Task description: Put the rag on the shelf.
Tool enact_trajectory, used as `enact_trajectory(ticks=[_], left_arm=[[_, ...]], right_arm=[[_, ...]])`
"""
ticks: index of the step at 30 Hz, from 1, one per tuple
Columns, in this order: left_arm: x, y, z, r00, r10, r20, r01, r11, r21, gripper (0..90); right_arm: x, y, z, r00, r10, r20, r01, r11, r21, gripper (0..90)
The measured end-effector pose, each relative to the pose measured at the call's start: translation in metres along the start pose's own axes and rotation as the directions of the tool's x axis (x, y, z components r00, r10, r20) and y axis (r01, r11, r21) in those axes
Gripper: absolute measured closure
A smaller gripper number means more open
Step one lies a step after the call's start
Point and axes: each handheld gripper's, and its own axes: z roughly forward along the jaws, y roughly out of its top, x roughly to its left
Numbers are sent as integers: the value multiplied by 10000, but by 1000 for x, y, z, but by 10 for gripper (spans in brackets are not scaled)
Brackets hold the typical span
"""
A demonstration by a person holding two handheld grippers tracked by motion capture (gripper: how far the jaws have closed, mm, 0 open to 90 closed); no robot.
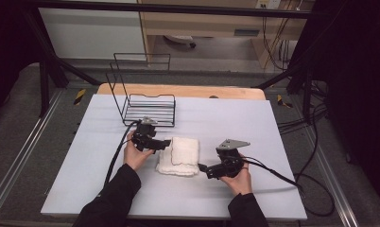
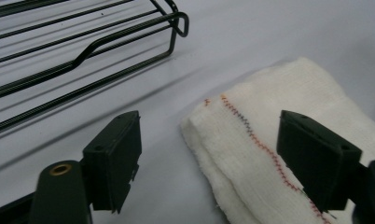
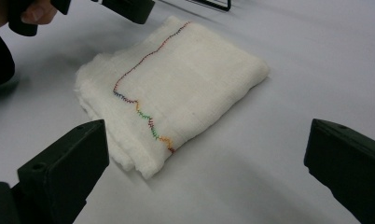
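We are working over a folded white cloth (image 1: 179, 155) that is lying flat on the pale grey table top (image 1: 235, 123), and we are taking that cloth as our landmark. It is folded into a thick pad of several layers, with a line of coloured zigzag stitching (image 3: 143, 100) running across its top face.

We are holding the left gripper (image 1: 165, 143) just beside the cloth's left edge, pointing across toward it. In the left gripper view its jaws are standing wide apart and are gripping nothing: one black pad is hovering over the bare table beside the cloth, the other is hanging above the cloth's stitched face, and the folded corner (image 2: 195, 128) is lying between them. We cannot tell whether the pad over the cloth is touching the fabric.

We are holding the right gripper (image 1: 202, 168) near the cloth's right front corner, a little apart from it. In the right gripper view its jaws are spread wide with nothing between the pads; the cloth is lying ahead of them, and its nearest corner (image 3: 148, 172) is sitting just beyond the one pad.

Behind the cloth, on the far side of the left gripper, a black wire rack (image 1: 148, 106) is standing on the table, close to the cloth but not touching it. Our dark sleeves (image 1: 113, 198) are coming in from the near edge of the table, on the near side of the cloth.
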Motion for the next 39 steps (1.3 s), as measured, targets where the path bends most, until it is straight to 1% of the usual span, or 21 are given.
enact_trajectory(ticks=[4, 5, 6, 8, 10, 13, 16, 23, 25, 27, 32, 35, 37, 39], left_arm=[[3, -2, 6, 9998, -11, -218, 14, 9999, 150, 342], [4, -2, 8, 9996, -79, -260, 85, 9998, 195, 353], [5, -3, 9, 9996, -100, -252, 106, 9997, 219, 364], [6, -3, 11, 9995, -104, -283, 111, 9996, 244, 424], [6, -3, 13, 9997, -175, -177, 178, 9996, 199, 446], [4, -2, 17, 9997, -185, -133, 189, 9994, 296, 485], [2, -1, 19, 9998, -74, -207, 81, 9993, 366, 519], [0, -1, 25, 9996, -226, -175, 232, 9991, 358, 584], [0, -1, 25, 9995, -300, -82, 303, 9989, 362, 613], [0, -1, 26, 9996, -280, -54, 282, 9989, 374, 641], [0, -2, 26, 9991, -432, 51, 430, 9980, 460, 671], [-2, -2, 26, 9992, -404, 65, 401, 9981, 473, 693], [-3, -2, 27, 9991, -403, 104, 397, 9981, 472, 725], [-3, -2, 27, 9993, -362, 97, 357, 9983, 470, 744]], right_arm=[[0, 0, 0, 10000, 25, 24, -25, 10000, 24, 4], [0, 0, 0, 10000, -5, 25, 5, 10000, 15, 5], [0, 0, 0, 10000, -1, 19, 1, 10000, 29, 5], [0, 0, 1, 10000, 42, -3, -42, 10000, 81, 5], [0, 0, 1, 10000, 63, -10, -63, 9999, 111, 6], [0, 0, 2, 10000, 98, -17, -98, 9999, 115, 6], [0, 0, 1, 10000, 81, -16, -81, 9999, 93, 6], [0, 0, 1, 10000, 70, 7, -70, 10000, 57, 7], [0, 0, 1, 10000, 92, -5, -92, 9999, 42, 8], [0, 0, 1, 9999, 119, -2, -119, 9999, 34, 8], [0, 0, 2, 9999, 154, -16, -154, 9999, 67, 9], [-1, 1, 2, 9999, 143, -19, -143, 9999, 28, 10], [-2, 1, 3, 9999, 103, -14, -103, 9999, -33, 11], [-2, 2, 3, 9998, 205, -14, -205, 9998, -42, 12]])
